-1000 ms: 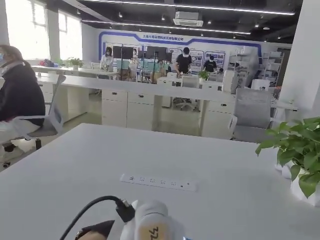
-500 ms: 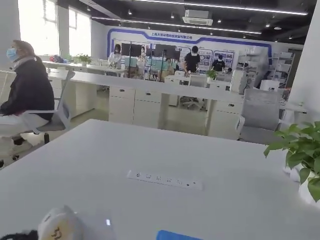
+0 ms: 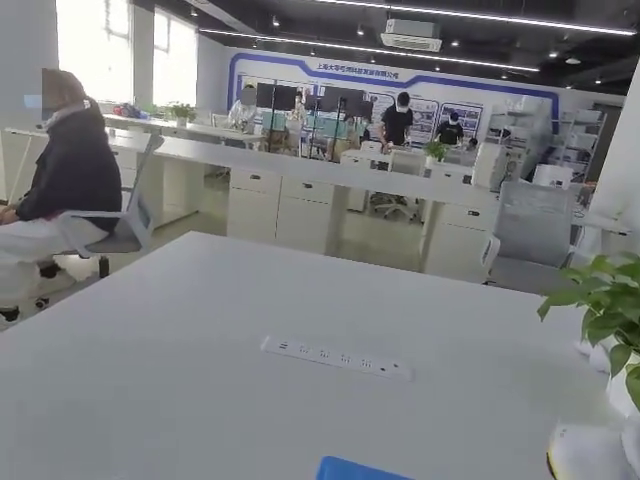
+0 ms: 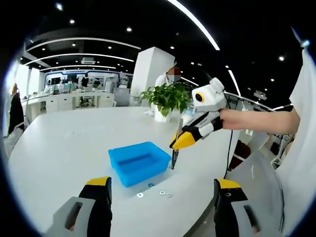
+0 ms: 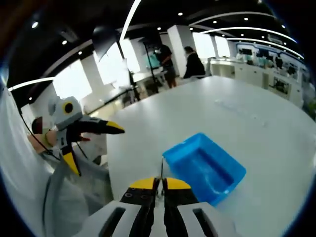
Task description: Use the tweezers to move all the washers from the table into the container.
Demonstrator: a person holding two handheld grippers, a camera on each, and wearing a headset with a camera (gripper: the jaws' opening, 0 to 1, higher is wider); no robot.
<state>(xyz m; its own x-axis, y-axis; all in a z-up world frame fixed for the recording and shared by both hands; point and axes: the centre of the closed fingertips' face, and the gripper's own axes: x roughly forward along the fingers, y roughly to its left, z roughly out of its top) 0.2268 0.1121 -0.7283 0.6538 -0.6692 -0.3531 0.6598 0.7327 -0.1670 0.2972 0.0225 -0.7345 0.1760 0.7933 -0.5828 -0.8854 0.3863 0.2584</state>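
Note:
The blue container stands on the white table, and its edge pokes into the head view. Several small washers lie on the table just in front of it. My left gripper hovers open and empty, short of the washers. My right gripper is shut on the thin metal tweezers, whose tips point down beside the container's right corner. In the right gripper view the tweezers stick out of my shut right gripper towards the container, with the open left gripper to the left.
A white power strip lies flat mid-table. A potted plant stands at the table's right edge, seen behind the container as plant. A person sits on a chair at the far left, and others stand at distant desks.
The headset camera has shifted. A gripper's white body at the bottom edge has slid left and out of the picture, and the blue container's edge has come in.

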